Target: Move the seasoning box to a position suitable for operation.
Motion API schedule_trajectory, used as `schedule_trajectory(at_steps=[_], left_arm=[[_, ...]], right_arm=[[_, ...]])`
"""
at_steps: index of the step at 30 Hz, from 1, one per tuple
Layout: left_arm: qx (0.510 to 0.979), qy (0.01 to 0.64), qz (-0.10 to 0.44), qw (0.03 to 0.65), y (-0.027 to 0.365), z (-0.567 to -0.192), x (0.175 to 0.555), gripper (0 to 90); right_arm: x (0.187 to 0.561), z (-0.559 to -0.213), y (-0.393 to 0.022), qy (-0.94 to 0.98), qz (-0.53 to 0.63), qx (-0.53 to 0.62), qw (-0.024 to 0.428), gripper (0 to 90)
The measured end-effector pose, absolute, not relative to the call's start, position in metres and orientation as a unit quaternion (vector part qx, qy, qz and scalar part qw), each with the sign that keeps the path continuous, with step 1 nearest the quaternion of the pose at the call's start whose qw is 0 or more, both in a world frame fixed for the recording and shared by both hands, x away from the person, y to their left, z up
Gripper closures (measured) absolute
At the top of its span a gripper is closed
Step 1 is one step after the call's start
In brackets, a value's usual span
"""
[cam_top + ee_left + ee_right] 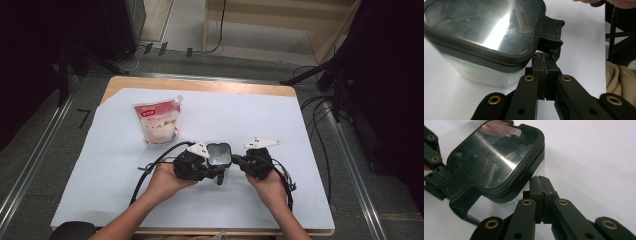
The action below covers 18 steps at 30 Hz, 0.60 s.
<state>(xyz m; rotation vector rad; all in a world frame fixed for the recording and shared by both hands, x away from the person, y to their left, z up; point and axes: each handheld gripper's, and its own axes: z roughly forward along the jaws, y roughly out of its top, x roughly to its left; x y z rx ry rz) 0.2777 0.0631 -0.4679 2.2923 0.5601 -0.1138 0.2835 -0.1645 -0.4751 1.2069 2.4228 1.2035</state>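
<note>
Closed fingers (540, 185) of the right gripper (540, 180) against the rim of a dark-lidded clear container (496, 160) on white paper (594, 157)

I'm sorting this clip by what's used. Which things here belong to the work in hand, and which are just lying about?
In use:
- lidded container, with clear walls, a dark rim and a side latch
- left gripper, shut, at that latch
- right gripper, shut, beside the container's rim

Lying about:
- white-and-red pouch, farther back on the white sheet
</note>
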Motion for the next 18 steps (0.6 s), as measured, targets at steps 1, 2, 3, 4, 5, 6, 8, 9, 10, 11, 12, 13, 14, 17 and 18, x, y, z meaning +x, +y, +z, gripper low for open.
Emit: schedule_trajectory(at_steps=[1,2,3,4,5,6,8,9,10,11,12,13,14,17,18], left_arm=[[0.900,0.214,-0.039,0.378,0.060,-0.468,0.277,90.0],[0.900,0.214,-0.039,0.378,0.060,-0.468,0.277,90.0],[0.900,0.213,-0.040,0.379,0.059,-0.468,0.277,90.0],[0.899,0.214,-0.043,0.381,0.058,-0.469,0.276,90.0],[0.896,0.216,-0.048,0.386,0.057,-0.469,0.277,89.6],[0.896,0.213,-0.050,0.386,0.058,-0.469,0.277,89.6],[0.896,0.210,-0.054,0.388,0.060,-0.468,0.278,88.4],[0.894,0.210,-0.057,0.392,0.065,-0.464,0.278,88.8],[0.894,0.210,-0.057,0.392,0.065,-0.464,0.278,88.8],[0.892,0.210,-0.057,0.396,0.067,-0.462,0.279,88.6],[0.891,0.211,-0.062,0.397,0.070,-0.460,0.280,88.6],[0.893,0.211,-0.062,0.394,0.074,-0.457,0.279,88.1],[0.893,0.211,-0.062,0.394,0.074,-0.457,0.279,86.7],[0.898,0.204,-0.059,0.385,0.079,-0.452,0.279,84.1],[0.899,0.203,-0.054,0.383,0.080,-0.450,0.278,83.4]], right_arm=[[0.284,-0.476,-0.165,0.813,0.405,0.409,0.090,90.0],[0.284,-0.476,-0.165,0.813,0.405,0.409,0.090,90.0],[0.285,-0.476,-0.165,0.812,0.406,0.409,0.090,90.0],[0.285,-0.476,-0.165,0.812,0.405,0.411,0.089,90.0],[0.286,-0.476,-0.166,0.812,0.406,0.410,0.089,90.0],[0.286,-0.476,-0.166,0.812,0.406,0.410,0.089,90.0],[0.286,-0.475,-0.168,0.811,0.409,0.409,0.087,90.0],[0.284,-0.474,-0.170,0.813,0.411,0.404,0.087,90.0],[0.284,-0.474,-0.170,0.813,0.411,0.404,0.087,90.0],[0.283,-0.472,-0.172,0.813,0.414,0.401,0.086,90.0],[0.283,-0.472,-0.172,0.813,0.414,0.401,0.086,90.0],[0.281,-0.470,-0.175,0.809,0.420,0.402,0.084,90.0],[0.281,-0.470,-0.175,0.809,0.420,0.402,0.084,90.0],[0.277,-0.465,-0.178,0.806,0.427,0.401,0.083,90.0],[0.275,-0.463,-0.179,0.806,0.429,0.400,0.081,90.0]])
